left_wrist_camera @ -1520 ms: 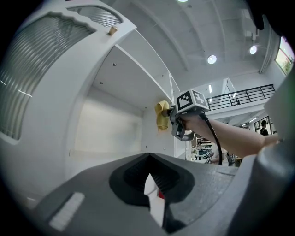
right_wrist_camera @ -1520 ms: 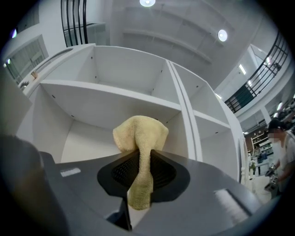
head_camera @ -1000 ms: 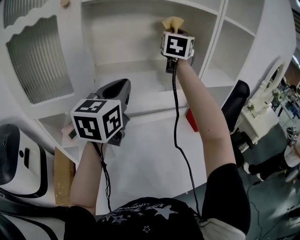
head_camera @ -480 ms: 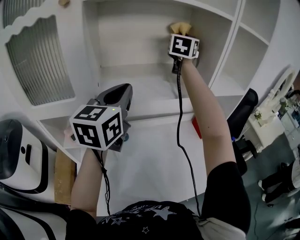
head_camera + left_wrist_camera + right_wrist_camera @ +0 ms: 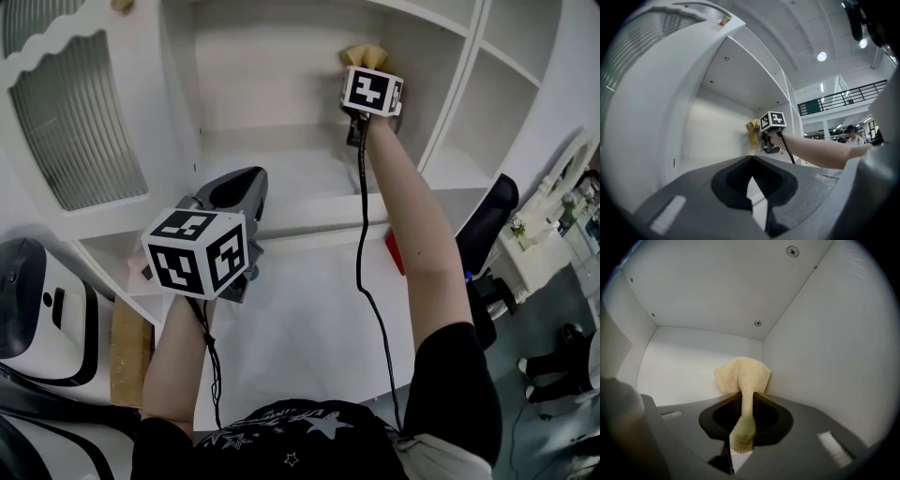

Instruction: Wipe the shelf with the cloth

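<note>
Cloth [image 5: 365,53] and shelf, three views.

**Head view.** The yellow cloth is bunched high in the rear right corner of the open shelf compartment [image 5: 281,159]. It is carried just ahead of the right gripper [image 5: 367,70] on an outstretched arm. The left gripper [image 5: 246,184] hangs outside the compartment, low and to the left, well apart from the cloth. The compartment holds nothing but the cloth and the right gripper's nose. The neighbouring compartments [image 5: 478,112] to the right show bare.

**Left gripper view.** The left gripper [image 5: 751,161] has its jaws together at the tips, with nothing between them. Beyond it, the cloth [image 5: 753,131] and the right gripper [image 5: 766,140] stand at the compartment's far corner.

**Right gripper view.** The right gripper [image 5: 743,401] is clamped on a narrow fold of the cloth [image 5: 743,373]. The rest of the cloth fans out ahead, where the back wall [image 5: 684,357] meets the side wall [image 5: 820,362]. Whether it actually touches either wall cannot be told.

**Hazards (judged).**
- Only a thin strip is pinched, so drag against a wall could pull the cloth free and drop it onto the compartment floor.
- In so tight a corner the gripper's body may strike the side wall before the cloth does.
- A bunched cloth wipes a small patch, so corners and the floor are easily missed.
</note>
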A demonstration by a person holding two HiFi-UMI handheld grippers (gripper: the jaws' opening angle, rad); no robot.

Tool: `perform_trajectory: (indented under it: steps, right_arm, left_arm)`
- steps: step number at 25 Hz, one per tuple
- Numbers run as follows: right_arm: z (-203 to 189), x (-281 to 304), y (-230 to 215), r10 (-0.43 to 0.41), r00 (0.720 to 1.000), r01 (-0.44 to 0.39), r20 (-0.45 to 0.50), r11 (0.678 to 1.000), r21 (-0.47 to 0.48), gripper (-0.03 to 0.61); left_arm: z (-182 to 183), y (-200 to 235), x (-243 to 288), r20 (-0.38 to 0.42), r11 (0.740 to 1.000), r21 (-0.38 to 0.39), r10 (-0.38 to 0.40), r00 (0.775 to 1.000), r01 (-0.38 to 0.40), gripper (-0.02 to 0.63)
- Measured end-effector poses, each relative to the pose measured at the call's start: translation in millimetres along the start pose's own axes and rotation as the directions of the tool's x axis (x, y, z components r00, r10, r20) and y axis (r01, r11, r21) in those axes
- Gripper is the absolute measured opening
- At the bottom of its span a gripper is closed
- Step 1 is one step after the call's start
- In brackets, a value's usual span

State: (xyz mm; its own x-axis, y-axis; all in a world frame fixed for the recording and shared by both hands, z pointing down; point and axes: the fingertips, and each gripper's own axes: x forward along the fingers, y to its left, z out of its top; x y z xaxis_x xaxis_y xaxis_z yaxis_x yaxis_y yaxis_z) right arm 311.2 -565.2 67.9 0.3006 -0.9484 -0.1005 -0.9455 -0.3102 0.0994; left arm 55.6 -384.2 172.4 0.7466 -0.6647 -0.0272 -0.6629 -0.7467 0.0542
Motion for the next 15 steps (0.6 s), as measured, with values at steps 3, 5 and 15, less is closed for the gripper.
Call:
perform_trajectory:
  steps: [3, 5, 15]
  right_arm:
    - [-2.8, -5.2, -0.3, 0.009, 1.000, -0.009, -0.009, 1.000, 0.004, 0.084]
    - [-3.9, -10.8, -0.4, 0.014, 1.000, -0.014, -0.014, 1.000, -0.002, 0.084]
    - [10.2, -69.0, -18.5, -0.042, 0.999, 0.043, 0.020, 0.999, -0.034, 0.084]
  left_arm:
    - [0.4, -3.9, -0.8, -0.001, 1.000, 0.001, -0.010, 1.000, 0.010, 0.003]
    - [0.6, -6.4, -2.5, -0.003, 1.000, 0.006, -0.016, 1.000, 0.016, 0.003]
    - [-16.7, -24.2, -14.6, -0.044, 0.998, 0.015, -0.065, 0.997, 0.066, 0.003]
